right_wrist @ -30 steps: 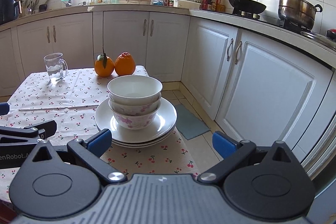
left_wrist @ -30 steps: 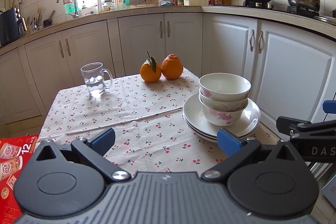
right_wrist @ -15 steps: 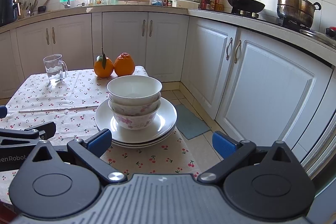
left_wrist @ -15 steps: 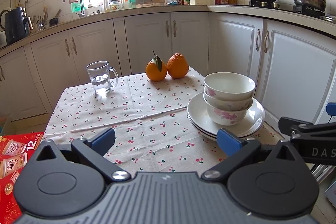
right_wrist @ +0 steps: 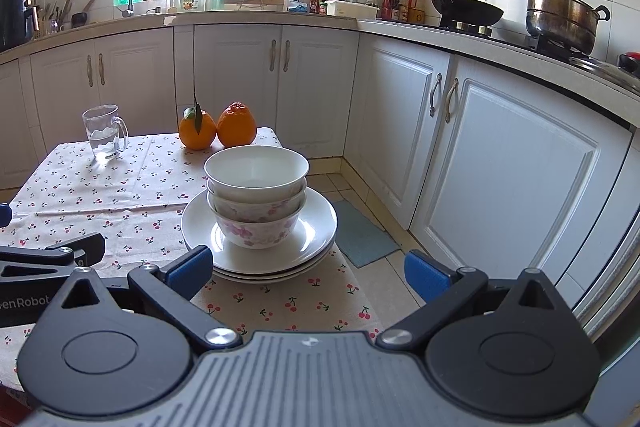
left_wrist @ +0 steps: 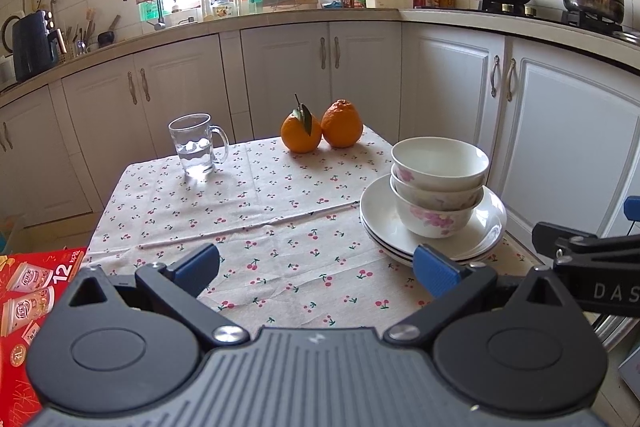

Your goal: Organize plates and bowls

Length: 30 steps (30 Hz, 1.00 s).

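Three nested bowls (left_wrist: 438, 183) (right_wrist: 256, 195), the lower ones with pink flowers, stand on a stack of white plates (left_wrist: 380, 219) (right_wrist: 316, 227) at the right edge of the table. My left gripper (left_wrist: 316, 267) is open and empty, held above the near part of the table, left of the stack. My right gripper (right_wrist: 306, 273) is open and empty, just in front of the plates. Each gripper shows at the edge of the other's view.
A glass mug with water (left_wrist: 196, 145) stands at the far left and two oranges (left_wrist: 320, 127) at the far edge of the cherry-print tablecloth (left_wrist: 260, 219). A red box (left_wrist: 24, 291) lies to the left. White cabinets (right_wrist: 500, 163) stand close on the right.
Both grippers have drawn back and risen slightly; the table and stack look a little farther away. Nothing on the table has moved.
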Available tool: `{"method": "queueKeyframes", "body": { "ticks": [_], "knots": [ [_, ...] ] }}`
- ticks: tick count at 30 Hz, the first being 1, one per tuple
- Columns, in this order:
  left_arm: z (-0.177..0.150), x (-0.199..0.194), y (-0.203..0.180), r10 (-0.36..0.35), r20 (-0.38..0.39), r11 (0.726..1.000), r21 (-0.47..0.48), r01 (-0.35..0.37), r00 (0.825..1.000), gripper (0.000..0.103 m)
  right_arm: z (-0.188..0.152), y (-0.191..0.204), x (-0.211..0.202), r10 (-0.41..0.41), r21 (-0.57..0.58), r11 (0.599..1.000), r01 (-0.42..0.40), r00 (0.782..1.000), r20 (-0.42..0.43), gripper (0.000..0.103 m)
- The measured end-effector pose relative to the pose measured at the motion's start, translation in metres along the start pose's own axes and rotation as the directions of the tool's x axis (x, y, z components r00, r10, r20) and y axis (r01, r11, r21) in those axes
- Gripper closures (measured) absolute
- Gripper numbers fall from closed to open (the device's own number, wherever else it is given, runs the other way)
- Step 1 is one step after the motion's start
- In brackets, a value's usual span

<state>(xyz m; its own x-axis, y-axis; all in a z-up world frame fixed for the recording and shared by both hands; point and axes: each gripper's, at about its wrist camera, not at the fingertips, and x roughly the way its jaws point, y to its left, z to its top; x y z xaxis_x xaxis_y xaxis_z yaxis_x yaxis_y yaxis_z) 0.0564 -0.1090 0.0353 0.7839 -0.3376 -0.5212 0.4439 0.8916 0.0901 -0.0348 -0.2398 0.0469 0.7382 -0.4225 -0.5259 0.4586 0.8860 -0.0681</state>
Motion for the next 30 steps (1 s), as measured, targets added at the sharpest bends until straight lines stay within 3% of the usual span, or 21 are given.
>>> {"method": "queueKeyframes", "body": {
  "ticks": [30],
  "knots": [
    [0.0016, 0.0009, 0.0005, 0.007, -0.006, 1.000, -0.003, -0.007, 1.000, 0.001, -0.0002, 0.0011, -0.0002, -0.003, 0.003, 1.000, 0.003, 1.000, 0.005, 0.000]
  ]
}}
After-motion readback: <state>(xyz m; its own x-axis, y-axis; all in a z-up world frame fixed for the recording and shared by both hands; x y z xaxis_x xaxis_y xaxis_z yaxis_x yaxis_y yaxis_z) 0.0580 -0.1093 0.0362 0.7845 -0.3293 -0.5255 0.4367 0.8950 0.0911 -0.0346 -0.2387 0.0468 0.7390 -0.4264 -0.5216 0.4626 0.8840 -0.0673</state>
